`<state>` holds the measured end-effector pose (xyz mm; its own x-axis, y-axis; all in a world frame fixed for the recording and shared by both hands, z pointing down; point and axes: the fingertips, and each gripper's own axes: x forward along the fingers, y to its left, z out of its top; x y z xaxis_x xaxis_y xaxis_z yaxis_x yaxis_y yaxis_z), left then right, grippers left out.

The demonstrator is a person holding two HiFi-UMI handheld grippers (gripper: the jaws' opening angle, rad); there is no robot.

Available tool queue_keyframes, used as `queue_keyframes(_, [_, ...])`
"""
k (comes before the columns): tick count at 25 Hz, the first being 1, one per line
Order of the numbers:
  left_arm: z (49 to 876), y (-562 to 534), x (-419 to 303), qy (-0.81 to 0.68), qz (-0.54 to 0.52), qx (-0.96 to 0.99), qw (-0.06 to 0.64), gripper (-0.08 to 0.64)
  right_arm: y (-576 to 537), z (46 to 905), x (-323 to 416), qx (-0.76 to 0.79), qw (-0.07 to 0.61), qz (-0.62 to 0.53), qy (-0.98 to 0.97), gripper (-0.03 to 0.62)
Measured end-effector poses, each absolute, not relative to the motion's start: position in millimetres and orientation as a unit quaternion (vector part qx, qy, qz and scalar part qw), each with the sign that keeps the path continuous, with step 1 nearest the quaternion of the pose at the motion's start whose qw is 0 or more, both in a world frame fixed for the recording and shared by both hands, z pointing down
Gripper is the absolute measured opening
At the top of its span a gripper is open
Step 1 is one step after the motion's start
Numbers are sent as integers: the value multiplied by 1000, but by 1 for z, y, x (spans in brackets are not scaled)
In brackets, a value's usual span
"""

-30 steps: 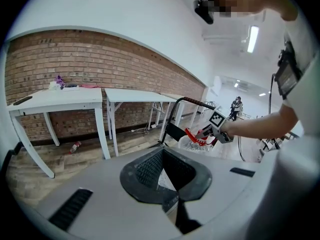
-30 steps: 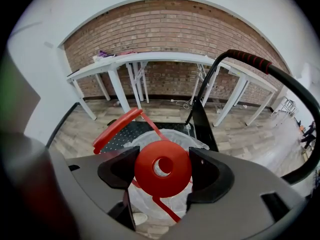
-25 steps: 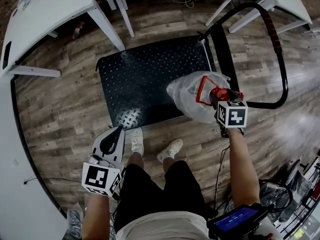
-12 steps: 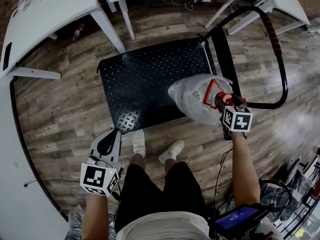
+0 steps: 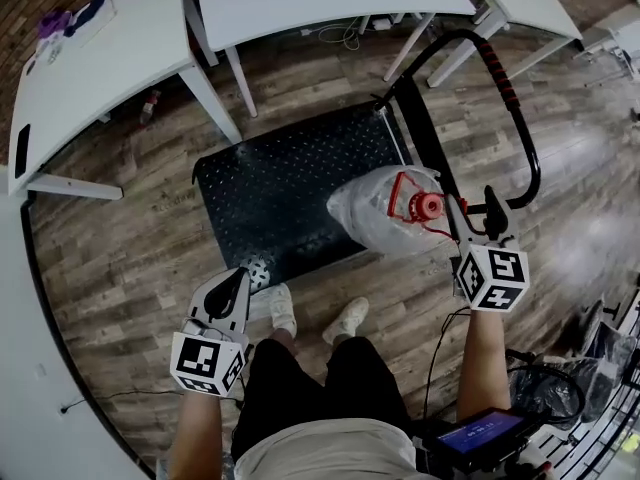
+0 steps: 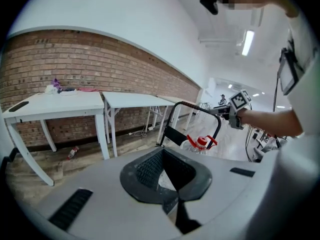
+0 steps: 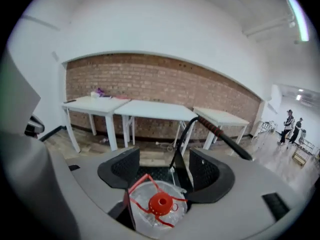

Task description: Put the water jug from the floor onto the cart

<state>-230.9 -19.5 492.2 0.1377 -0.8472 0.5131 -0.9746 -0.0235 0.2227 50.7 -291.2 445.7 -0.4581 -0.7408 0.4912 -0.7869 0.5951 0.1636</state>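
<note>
Cart (image 5: 280,178): ahead of both tongs. Its black deck is bare except at the corner nearest the right tongs.
Jug (image 5: 375,208): upright, just below and ahead of the right tongs and well apart from the left tongs. We judge it set down on the deck, close to the edge beside the push-bar (image 5: 520,118).
Right tongs (image 5: 472,213): jaws wide apart and gripping nothing, with the jug's top in the gap beneath them.
Left tongs (image 5: 232,288): jaws together and empty, held low and to one side.
Red loop (image 7: 142,184): stands up round the cap (image 7: 161,202), near the right tongs' left jaw.
Step in hand: release and withdrawal, in our judgement.
Recommendation: we would keep the jaws spread and draw the right tongs straight up and back so they do not hook the loop. Then confirm that the base sits wholly on the deck.
Risk: a snagged loop could tip the jug off the edge.
</note>
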Motion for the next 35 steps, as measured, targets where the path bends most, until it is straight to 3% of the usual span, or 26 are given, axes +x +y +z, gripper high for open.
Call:
queue_keyframes(7, [434, -52, -227, -587, 96, 775, 213, 0, -213, 313, 63, 497, 152, -13, -854, 290])
queue_keyframes(13, [390, -68, -208, -532, 80, 823, 182, 0, -146, 261, 87, 560, 120, -49, -818, 113])
queue_keyframes(18, [374, -71, -186, -495, 81, 848, 171, 0, -111, 250, 123, 627, 105, -40, -771, 32])
queue_keyframes(25, [371, -49, -132, -443, 106, 879, 140, 0, -46, 257, 172, 661, 112, -39, -741, 5])
queue_keyframes(35, [325, 44, -64, -383, 100, 912, 106, 0, 85, 253, 223, 695, 59, 4, -717, 5])
